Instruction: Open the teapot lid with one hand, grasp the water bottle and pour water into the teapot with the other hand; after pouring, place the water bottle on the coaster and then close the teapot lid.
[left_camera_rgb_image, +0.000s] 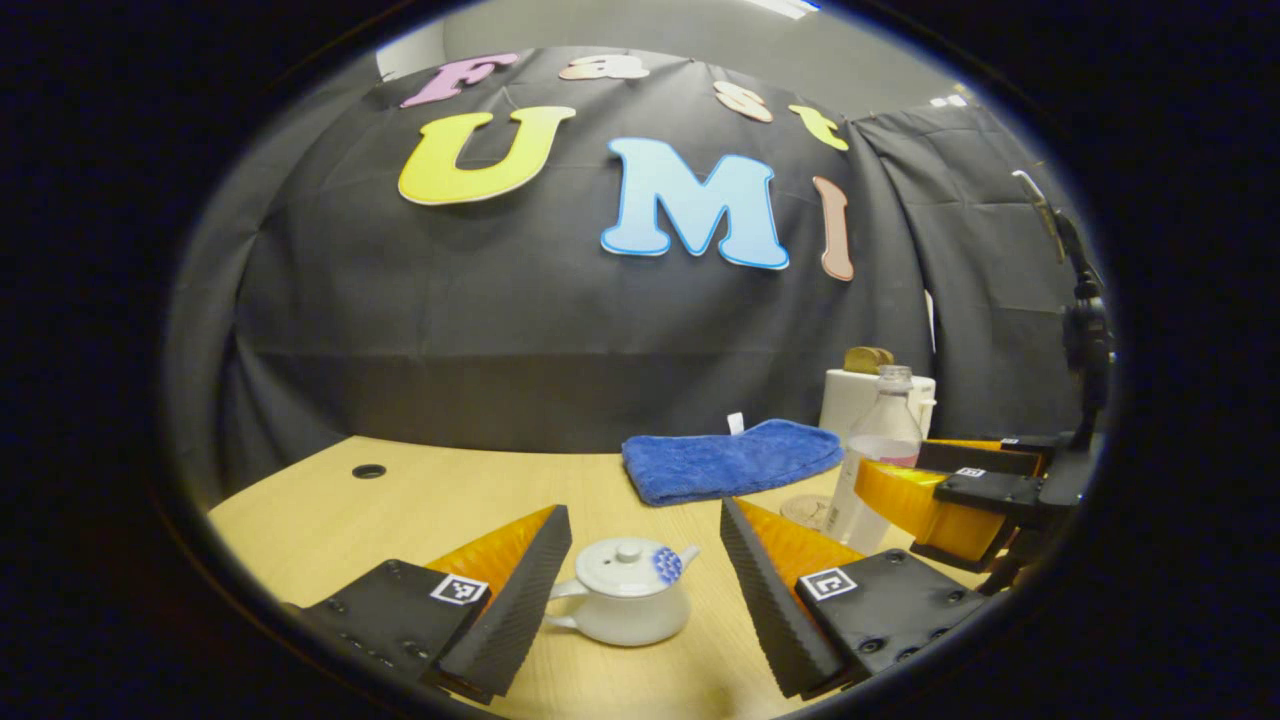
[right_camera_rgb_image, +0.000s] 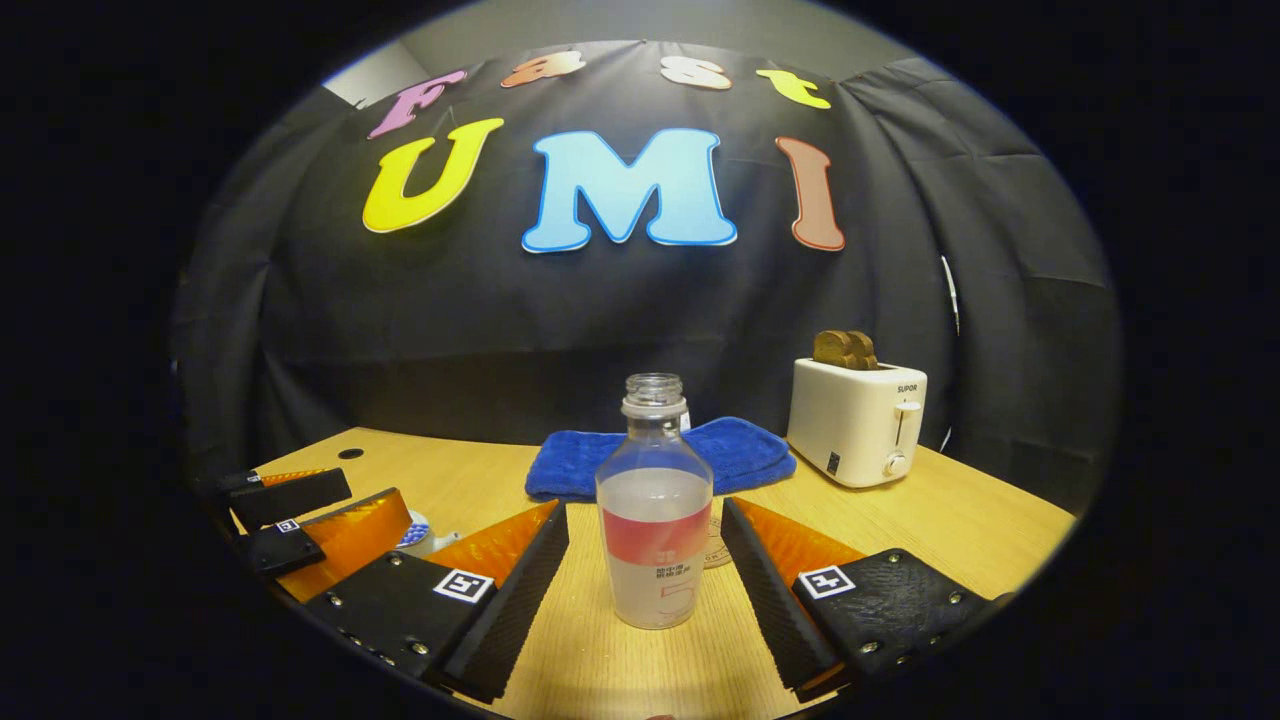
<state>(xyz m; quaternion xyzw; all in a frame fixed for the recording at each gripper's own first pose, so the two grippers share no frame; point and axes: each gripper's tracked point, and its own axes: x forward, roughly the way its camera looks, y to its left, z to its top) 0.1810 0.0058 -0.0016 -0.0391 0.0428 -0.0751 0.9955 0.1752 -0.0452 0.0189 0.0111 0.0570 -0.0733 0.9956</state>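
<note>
1. While the left gripper (left_camera_rgb_image: 645, 590) stands wide, the lidded teapot (left_camera_rgb_image: 622, 592) sits between its fingers, untouched.
2. Right gripper (right_camera_rgb_image: 645, 585), fingers wide: water bottle (right_camera_rgb_image: 655, 505) upright between them, coaster (right_camera_rgb_image: 716, 542) just behind.

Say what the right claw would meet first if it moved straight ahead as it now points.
Probably the water bottle: it stands upright between the open fingers of the right claw, with the blue towel farther behind.

A staged recording booth, not a real kitchen: black cloth wall (right_camera_rgb_image: 640, 330) drapes behind a wooden desk (right_camera_rgb_image: 960, 520), with a toaster (right_camera_rgb_image: 857, 420) near its right edge and a folded blue towel (right_camera_rgb_image: 600, 462) along its back edge.
</note>
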